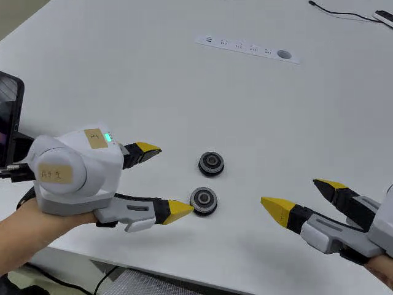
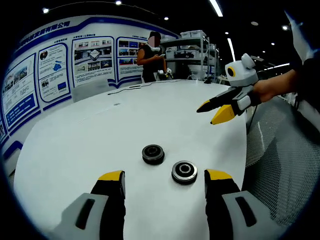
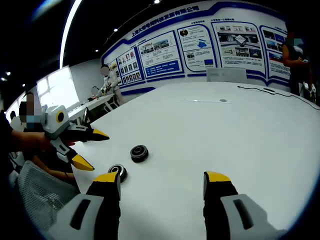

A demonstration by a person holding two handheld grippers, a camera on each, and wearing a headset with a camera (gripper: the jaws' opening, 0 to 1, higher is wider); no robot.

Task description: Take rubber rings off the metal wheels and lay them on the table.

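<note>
Two small metal wheels with black rubber rings lie flat on the white table (image 1: 184, 80): one farther (image 1: 211, 163) (image 2: 153, 153) (image 3: 139, 152), one nearer (image 1: 203, 200) (image 2: 184, 171) (image 3: 118, 171). My left gripper (image 1: 170, 178) (image 2: 164, 176) is open, its yellow-tipped jaws spread just left of the wheels, the lower tip almost touching the nearer wheel. My right gripper (image 1: 301, 195) (image 3: 162, 177) is open to the right of the wheels, a short way off, with nothing between its jaws. Each gripper shows in the other's view: the right gripper (image 2: 216, 110), the left gripper (image 3: 89, 149).
A white power strip (image 1: 247, 49) lies at the far side of the table, with a black cable (image 1: 344, 13) at the far right corner. A dark phone-like object (image 1: 9, 117) stands at the left edge. People stand in the background near wall posters.
</note>
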